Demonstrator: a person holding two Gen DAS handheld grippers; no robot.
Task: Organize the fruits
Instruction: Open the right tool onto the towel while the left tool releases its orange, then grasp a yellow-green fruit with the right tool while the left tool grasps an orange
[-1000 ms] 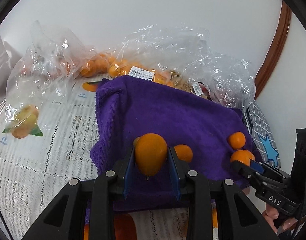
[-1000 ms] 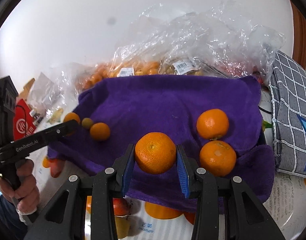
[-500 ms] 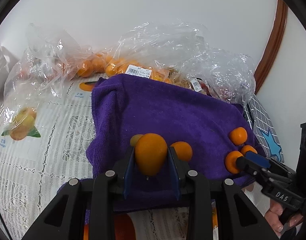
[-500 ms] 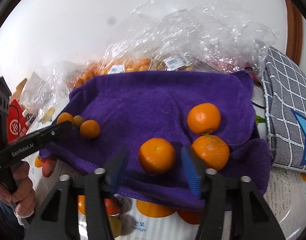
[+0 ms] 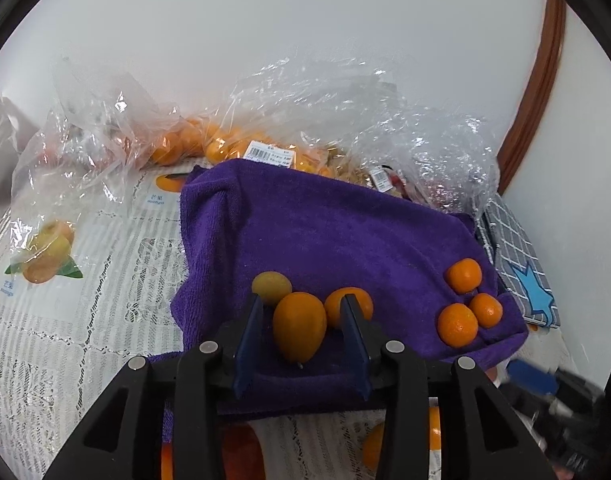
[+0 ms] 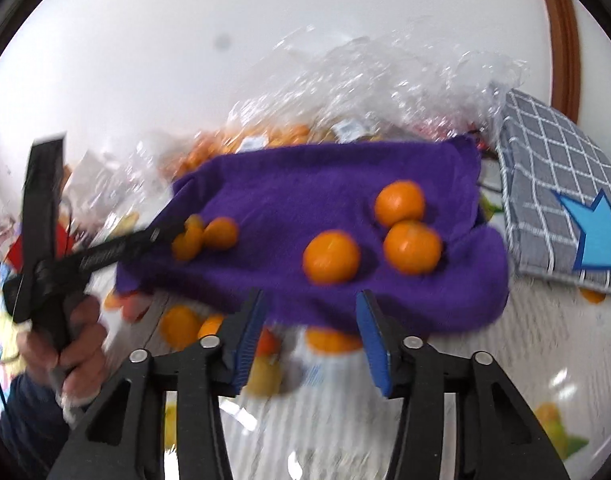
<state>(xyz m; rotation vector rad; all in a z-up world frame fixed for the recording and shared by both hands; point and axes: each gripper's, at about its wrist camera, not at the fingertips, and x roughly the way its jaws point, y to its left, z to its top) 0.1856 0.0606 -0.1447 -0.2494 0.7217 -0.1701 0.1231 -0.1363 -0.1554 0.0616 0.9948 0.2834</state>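
Although the oval orange fruit [image 5: 299,326] is lying on the purple towel [image 5: 345,240] between the blue pads of the left gripper [image 5: 301,344], the jaws are standing apart, gripping nothing; it is looking light, smooth, firm and prone to rolling, so squeezing gently across its widest middle seems best. The right gripper [image 6: 311,340] is hanging wide open and empty just short of three mandarins [image 6: 331,256] resting on the same towel.

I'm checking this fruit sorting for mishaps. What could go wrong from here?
The oval orange fruit lies loose between the open left tongs, touching a rounder orange fruit; a careless pull-back might nudge both. Three round oranges sit near the purple towel front edge, beyond the open right tongs; they could roll off.
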